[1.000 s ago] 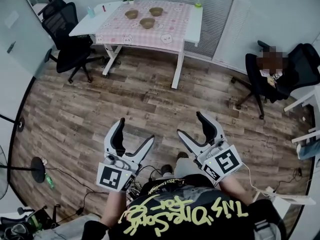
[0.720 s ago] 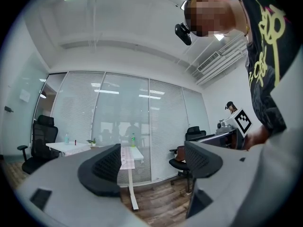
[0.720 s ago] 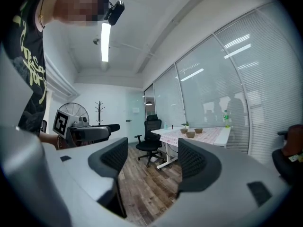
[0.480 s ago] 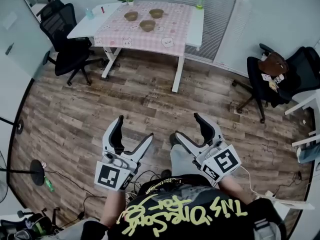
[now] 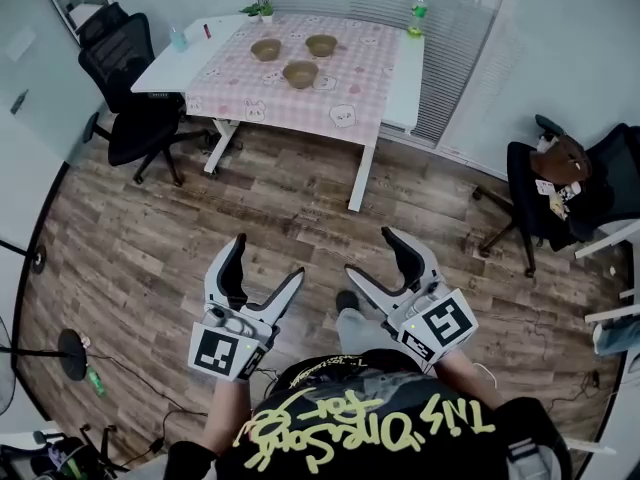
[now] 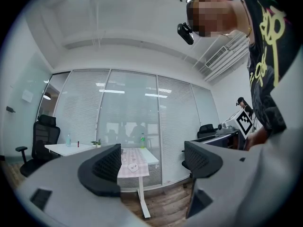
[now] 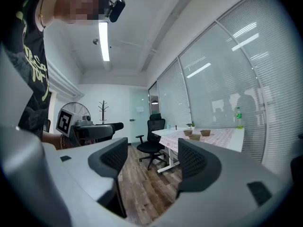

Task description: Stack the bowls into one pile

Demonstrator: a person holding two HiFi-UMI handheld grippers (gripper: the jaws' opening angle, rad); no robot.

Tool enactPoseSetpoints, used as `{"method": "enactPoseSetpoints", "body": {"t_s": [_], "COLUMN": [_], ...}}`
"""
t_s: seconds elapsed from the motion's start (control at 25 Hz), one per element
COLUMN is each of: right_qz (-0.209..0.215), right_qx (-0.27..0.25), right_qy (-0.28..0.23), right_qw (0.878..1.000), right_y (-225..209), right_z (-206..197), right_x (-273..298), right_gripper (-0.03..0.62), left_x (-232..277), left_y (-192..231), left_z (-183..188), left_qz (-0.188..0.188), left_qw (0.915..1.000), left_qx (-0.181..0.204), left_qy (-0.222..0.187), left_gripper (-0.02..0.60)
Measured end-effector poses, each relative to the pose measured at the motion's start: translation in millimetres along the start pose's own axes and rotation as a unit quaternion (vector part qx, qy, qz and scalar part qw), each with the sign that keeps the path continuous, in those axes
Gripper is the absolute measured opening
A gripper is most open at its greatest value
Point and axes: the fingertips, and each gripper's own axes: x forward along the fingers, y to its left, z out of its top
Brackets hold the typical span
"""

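Observation:
Three brown bowls stand apart on a pink checked tablecloth far across the room: one at the left [image 5: 265, 49], one at the right [image 5: 321, 44], one nearer me [image 5: 300, 73]. In the right gripper view they appear small [image 7: 194, 136] on the table top. My left gripper [image 5: 265, 262] and right gripper [image 5: 378, 253] are held out level over the wooden floor, well short of the table. Both are open with nothing between their jaws. The left gripper view shows my left gripper [image 6: 152, 167] and only the table's end.
The white table [image 5: 404, 63] carries a green bottle [image 5: 418, 8], a small plant [image 5: 258, 9] and a clear bottle [image 5: 176, 37]. A black office chair [image 5: 125, 78] stands at its left, another chair [image 5: 560, 183] with a bag at the right. Stand bases and cables [image 5: 75, 353] lie at lower left.
Both grippers and I have moved forward towards the table, which now sits nearer and lower in the head view. The jaws stay as wide as before.

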Motion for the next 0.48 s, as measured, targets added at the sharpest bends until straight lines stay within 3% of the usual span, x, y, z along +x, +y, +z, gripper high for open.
{"method": "enactPoseSetpoints", "body": {"t_s": [0.48], "right_qz": [0.035], "right_qx": [-0.003], "right_qy": [-0.002], "right_qw": [0.999], "right_y": [-118.7], "right_z": [18.8], "right_x": [84.8], "right_gripper": [0.313], "left_x": [131.9], "left_y": [53.5], "left_z": [5.5], "left_qz": [0.02], "left_qw": [0.9997], "left_qx": [0.005], "left_qy": [-0.01], "left_gripper": [0.414]}}
